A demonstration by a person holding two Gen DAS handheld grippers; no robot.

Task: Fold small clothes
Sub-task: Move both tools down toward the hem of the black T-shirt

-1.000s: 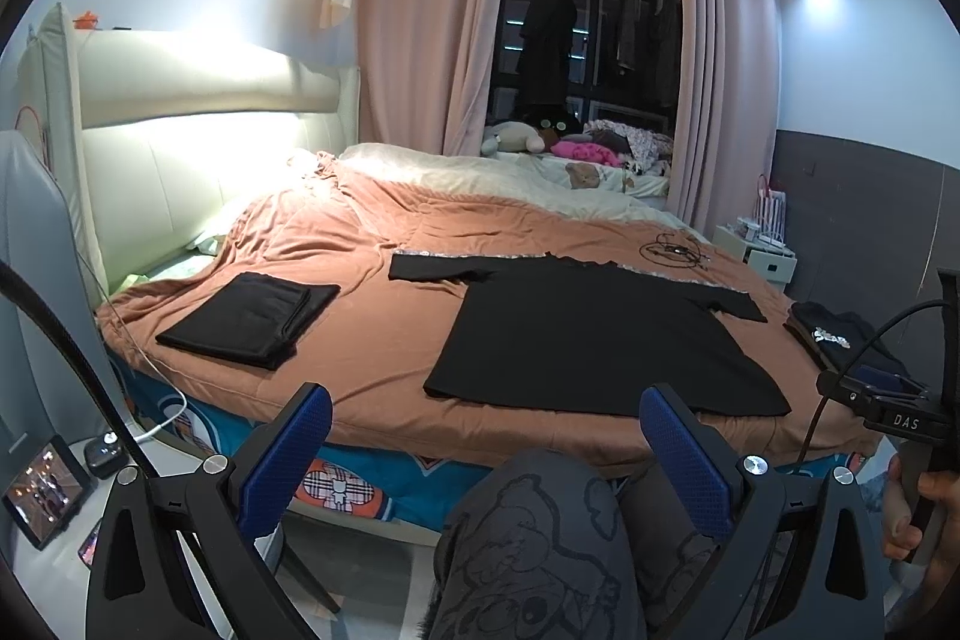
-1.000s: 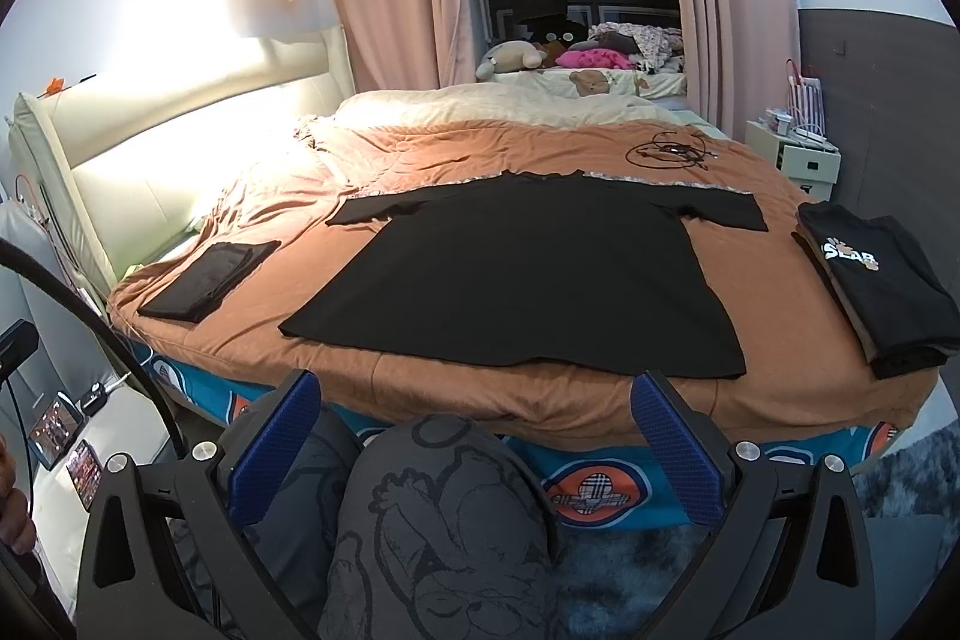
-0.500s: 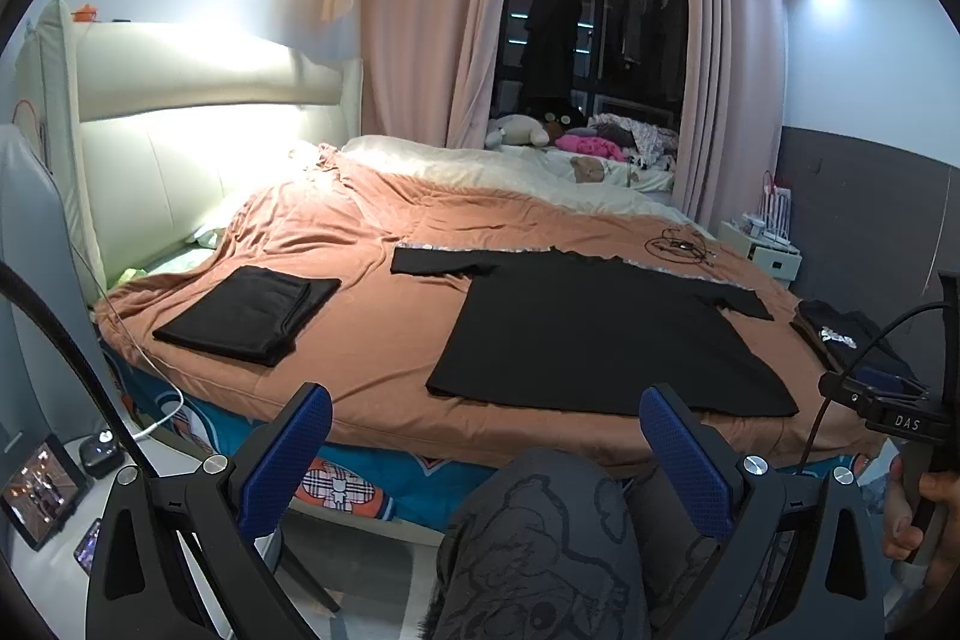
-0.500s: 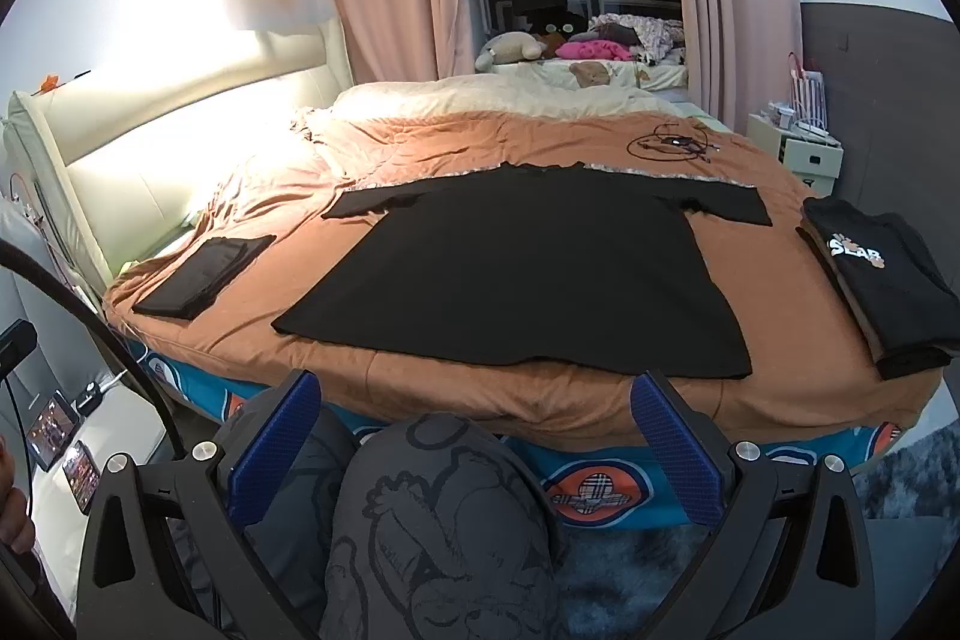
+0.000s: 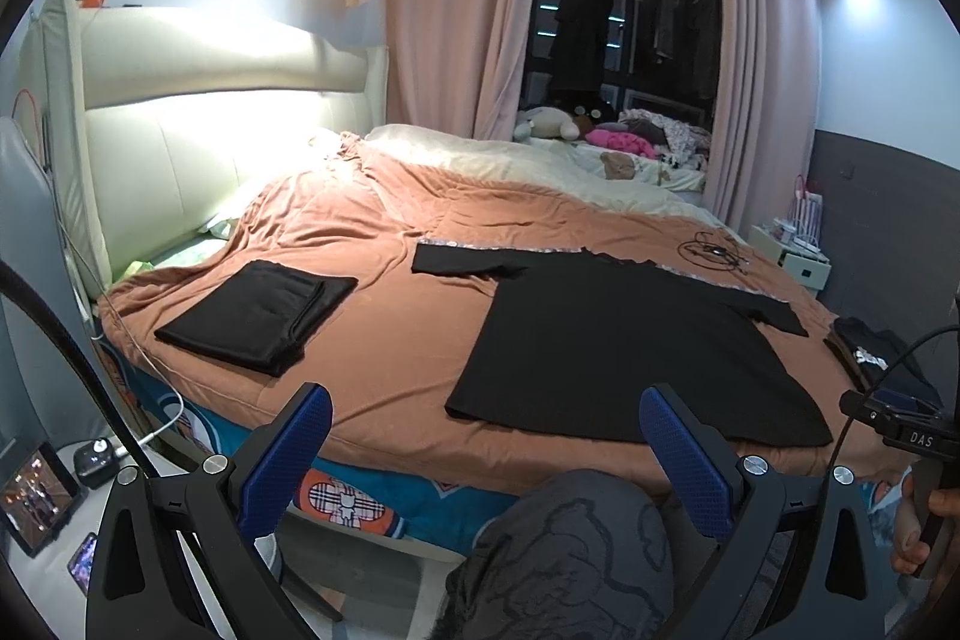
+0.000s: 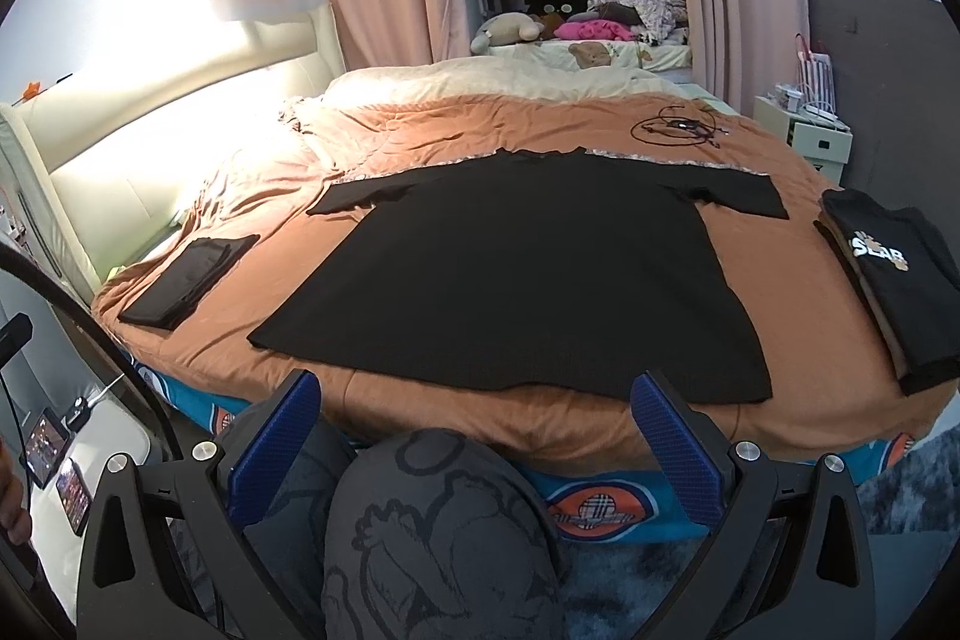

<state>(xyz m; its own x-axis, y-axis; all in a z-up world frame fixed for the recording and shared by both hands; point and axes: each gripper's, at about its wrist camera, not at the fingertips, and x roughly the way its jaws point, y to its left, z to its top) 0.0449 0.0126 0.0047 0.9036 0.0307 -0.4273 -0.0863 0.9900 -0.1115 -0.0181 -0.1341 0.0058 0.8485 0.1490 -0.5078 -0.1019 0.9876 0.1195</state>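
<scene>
A black T-shirt lies spread flat on the orange bedspread, hem toward me, sleeves out; it also shows in the left wrist view. A folded black garment lies at the bed's left, also in the right wrist view. A folded pile topped by a black printed shirt sits at the right edge. My left gripper and right gripper are both open and empty, held in front of the bed's near edge, short of the hem.
My knee in grey patterned trousers is under both grippers. A coiled cable lies beyond the shirt's collar. A white nightstand stands at the far right. A tablet and charger lie on the floor at left.
Both grippers have drifted slightly toward the bed, so the T-shirt looks a little nearer. Both stay open and empty. The clothes have not moved.
</scene>
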